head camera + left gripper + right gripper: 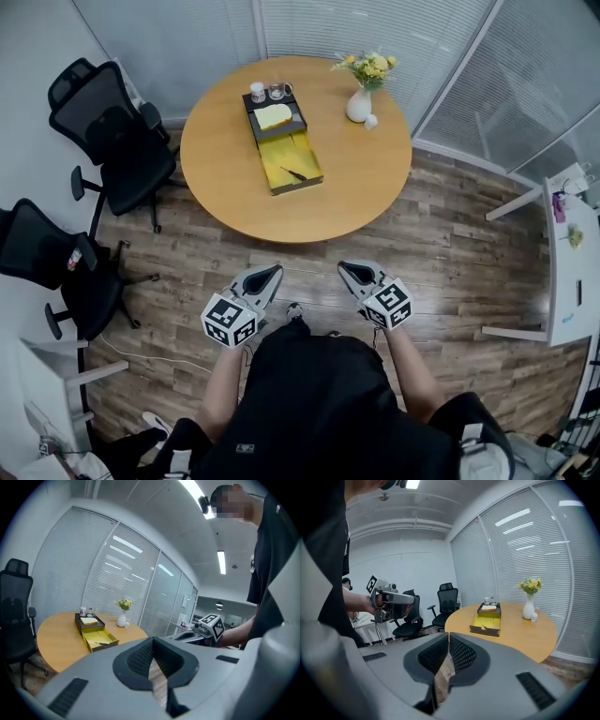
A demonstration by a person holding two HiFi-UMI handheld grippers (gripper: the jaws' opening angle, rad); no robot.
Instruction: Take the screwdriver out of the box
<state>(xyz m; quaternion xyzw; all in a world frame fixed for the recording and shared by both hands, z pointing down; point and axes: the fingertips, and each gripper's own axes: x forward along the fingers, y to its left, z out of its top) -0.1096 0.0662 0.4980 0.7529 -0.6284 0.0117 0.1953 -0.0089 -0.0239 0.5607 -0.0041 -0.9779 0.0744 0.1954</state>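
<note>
On the round wooden table (366, 187) lies a long box (281, 136). Its far black half holds a pale yellow pad, and its near yellow half is open. A thin dark screwdriver (293, 173) lies in the yellow half. The box (96, 637) also shows small in the left gripper view, and the box (490, 620) in the right gripper view. My left gripper (266, 276) and right gripper (353, 272) hang side by side over the wood floor, well short of the table. Both point toward it. The left gripper (152, 640) and the right gripper (448, 637) are each shut, holding nothing.
A white vase of yellow flowers (360, 101) stands right of the box, and two small jars (267, 92) at its far end. Two black office chairs (117, 141) (56, 267) stand to the left. A white desk (572, 253) is at the right. Blinds line the glass walls.
</note>
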